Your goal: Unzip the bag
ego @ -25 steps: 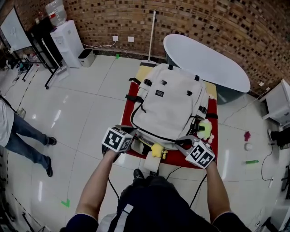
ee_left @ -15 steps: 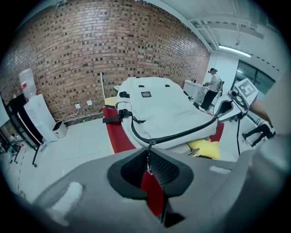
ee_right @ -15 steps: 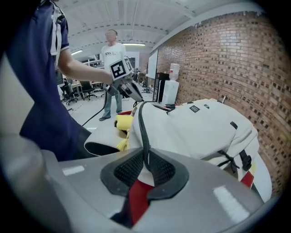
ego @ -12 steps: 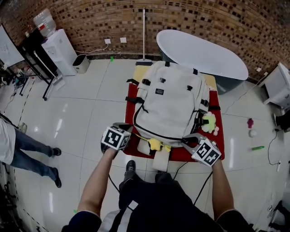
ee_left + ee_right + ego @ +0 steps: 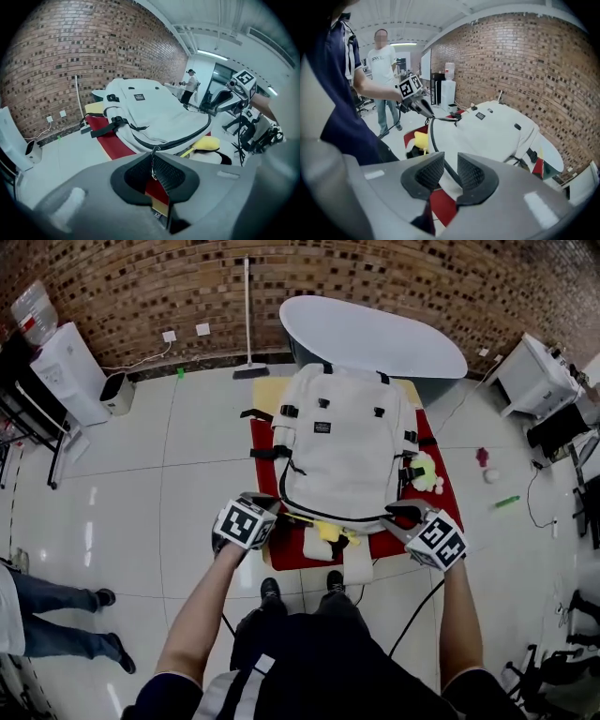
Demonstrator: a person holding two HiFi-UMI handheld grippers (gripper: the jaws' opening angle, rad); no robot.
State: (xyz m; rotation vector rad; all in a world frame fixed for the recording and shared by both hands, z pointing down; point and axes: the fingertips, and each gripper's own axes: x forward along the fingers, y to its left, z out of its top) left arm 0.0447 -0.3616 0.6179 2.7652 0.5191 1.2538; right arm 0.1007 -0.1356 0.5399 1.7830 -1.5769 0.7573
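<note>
On the shiny white floor (image 5: 169, 484) sat a red mat (image 5: 267, 488), and the white bag (image 5: 342, 451) lay flat on top of it. Behind the bag stood a long white table (image 5: 375, 334) and a brick wall (image 5: 141, 287). A water cooler (image 5: 66, 371) stood off to the left by the wall. A yellow toy (image 5: 328, 531) peeked out at the near end of the bag. The left gripper (image 5: 153, 161) was at the bag's near left corner, and its jaws pinched the little metal zip pull (image 5: 152, 157). The right gripper (image 5: 451, 171) was at the near right corner. Its jaws had just been opening and stood apart. The black zip line (image 5: 436, 145) ran between them, but the pads did not squeeze it.
</note>
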